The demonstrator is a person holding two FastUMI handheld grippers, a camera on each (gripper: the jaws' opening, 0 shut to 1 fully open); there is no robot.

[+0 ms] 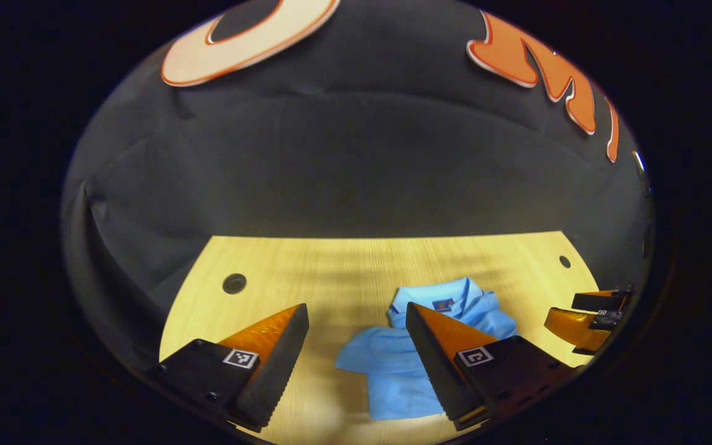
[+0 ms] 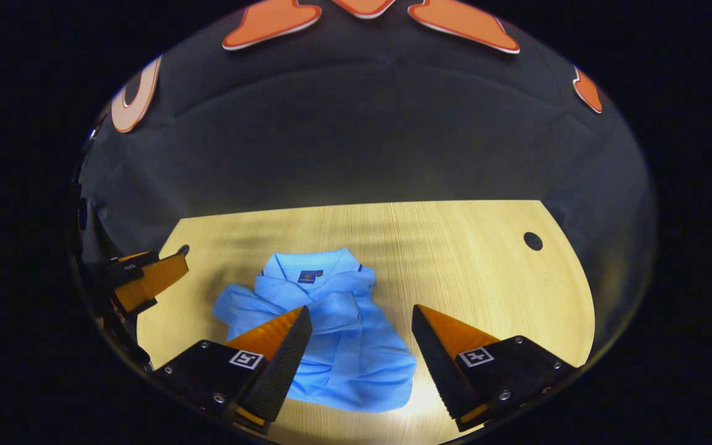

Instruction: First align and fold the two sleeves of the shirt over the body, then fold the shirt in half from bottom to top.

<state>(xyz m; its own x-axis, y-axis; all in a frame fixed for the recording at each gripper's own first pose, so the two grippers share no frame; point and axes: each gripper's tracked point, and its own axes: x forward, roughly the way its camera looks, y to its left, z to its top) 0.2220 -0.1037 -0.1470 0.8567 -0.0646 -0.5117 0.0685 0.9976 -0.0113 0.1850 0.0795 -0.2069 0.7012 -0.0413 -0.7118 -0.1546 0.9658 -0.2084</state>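
Two claws are seen, each with two wedge-shaped fingers bearing serrated inner faces and a small square marker tag on each finger's base. The left claw (image 1: 356,315) is held wide open above the surface, with nothing gripped between its fingers; its right-hand finger (image 1: 449,358) overlaps the shirt in the left gripper view, but contact cannot be told. The right claw (image 2: 362,318) is likewise spread wide and holds nothing, its fingers poised over the lower part of the shirt. In the right gripper view the left claw is also seen at the far left edge, and in the left gripper view the right claw (image 1: 588,318) is seen at the far right edge.

One shirt (image 2: 337,334) is counted: a light blue polo of soft, wrinkled cloth with a collar and a small dark label inside the neck. It is laid on the surface with the collar away from the claws, and its sleeves are drawn in across the body in a rumpled way.

The surface (image 2: 467,259) is of pale wood grain with rounded far corners, and two round dark holes (image 1: 234,283) are set near those corners. Black cloth is hung behind as the wall.
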